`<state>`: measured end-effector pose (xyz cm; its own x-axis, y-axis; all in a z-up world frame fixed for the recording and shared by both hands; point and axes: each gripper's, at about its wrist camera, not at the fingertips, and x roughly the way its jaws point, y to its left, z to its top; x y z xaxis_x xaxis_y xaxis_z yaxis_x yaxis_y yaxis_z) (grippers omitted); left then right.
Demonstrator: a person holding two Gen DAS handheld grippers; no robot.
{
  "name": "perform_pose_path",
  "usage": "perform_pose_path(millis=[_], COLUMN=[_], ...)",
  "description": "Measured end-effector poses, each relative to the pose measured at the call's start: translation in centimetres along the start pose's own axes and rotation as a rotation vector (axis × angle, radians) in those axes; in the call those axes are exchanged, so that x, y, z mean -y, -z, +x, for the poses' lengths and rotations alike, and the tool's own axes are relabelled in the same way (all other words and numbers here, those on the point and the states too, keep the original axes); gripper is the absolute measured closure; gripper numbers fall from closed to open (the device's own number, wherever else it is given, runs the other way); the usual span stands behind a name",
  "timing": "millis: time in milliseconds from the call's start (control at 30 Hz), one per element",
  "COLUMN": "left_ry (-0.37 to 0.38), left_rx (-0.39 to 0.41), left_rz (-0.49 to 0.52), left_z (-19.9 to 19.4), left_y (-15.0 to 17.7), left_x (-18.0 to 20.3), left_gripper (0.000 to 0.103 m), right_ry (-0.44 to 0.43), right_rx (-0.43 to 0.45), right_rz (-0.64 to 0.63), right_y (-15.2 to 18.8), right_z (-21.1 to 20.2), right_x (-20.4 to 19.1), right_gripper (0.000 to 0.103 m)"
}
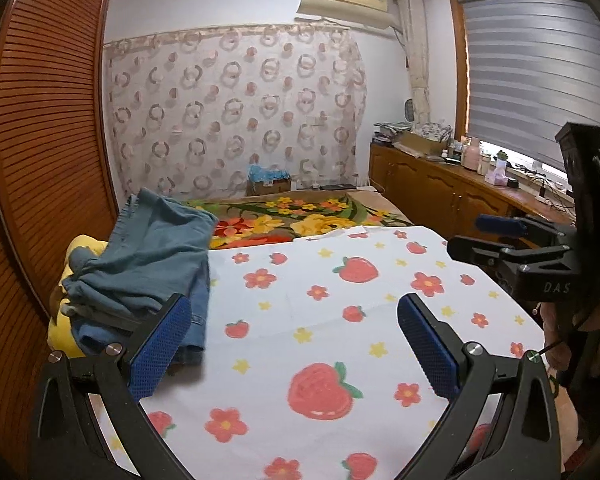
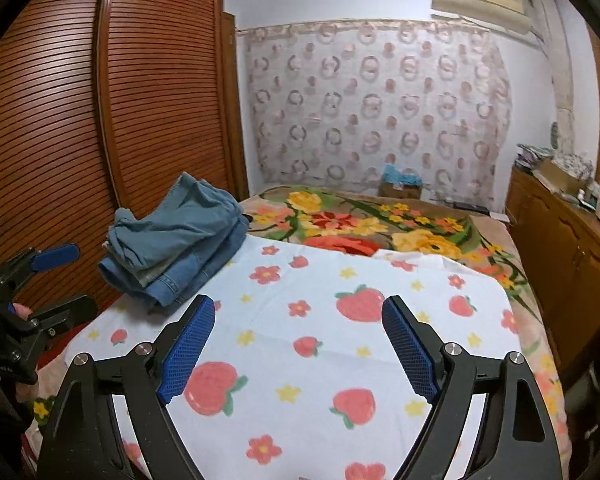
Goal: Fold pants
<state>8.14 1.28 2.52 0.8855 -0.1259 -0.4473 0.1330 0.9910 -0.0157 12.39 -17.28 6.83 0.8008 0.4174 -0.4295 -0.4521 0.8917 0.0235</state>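
Left wrist view: my left gripper (image 1: 294,336) points slightly down over the white strawberry-and-flower print sheet (image 1: 320,320) on the bed, jaws spread wide, nothing between the blue textured pads (image 1: 162,344). Stack of folded blue denim pants (image 1: 148,264) sits at the sheet's left edge, partly over something yellow (image 1: 62,332), just beyond my left finger. My right gripper (image 1: 496,240) shows at the right edge.

Right wrist view: my right gripper (image 2: 298,344) hovers over the same sheet, jaws wide apart and empty. Pants stack ahead-left, near the brown louvred wooden wardrobe doors (image 2: 100,120). Floral blanket (image 2: 380,228) lies beyond the sheet.
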Motion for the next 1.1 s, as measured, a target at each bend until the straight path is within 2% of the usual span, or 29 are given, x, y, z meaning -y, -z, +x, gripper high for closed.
perform_pose_path(millis=[200,400,900,1100], left_ry=[0.006,-0.018,-0.039,-0.049], left_rx=[-0.011,-0.013,0.044,0.073], left_rz=[-0.021,-0.023,-0.016,-0.021], left_z=[-0.4,-1.3,-4.4,-5.9], left_y=[0.3,0.2,-1.6,-2.3], left_x=[1.4,2.5,3.2,2.9], left_gripper=[0.000,0.000,0.000,0.000], right_ry=[0.047,0.094,0.144,0.155], right_rx=[-0.008,0.002,0.098,0.130], right_rz=[0.023,0.045,0.092,0.093], right_y=[0.8,1.1,0.9,2.1], right_z=[-1.7,-3.6,-8.4,-9.5], right_x=[-0.2,-1.3,-3.4,-3.8], right_gripper=[0.016,0.016,0.016,0.016])
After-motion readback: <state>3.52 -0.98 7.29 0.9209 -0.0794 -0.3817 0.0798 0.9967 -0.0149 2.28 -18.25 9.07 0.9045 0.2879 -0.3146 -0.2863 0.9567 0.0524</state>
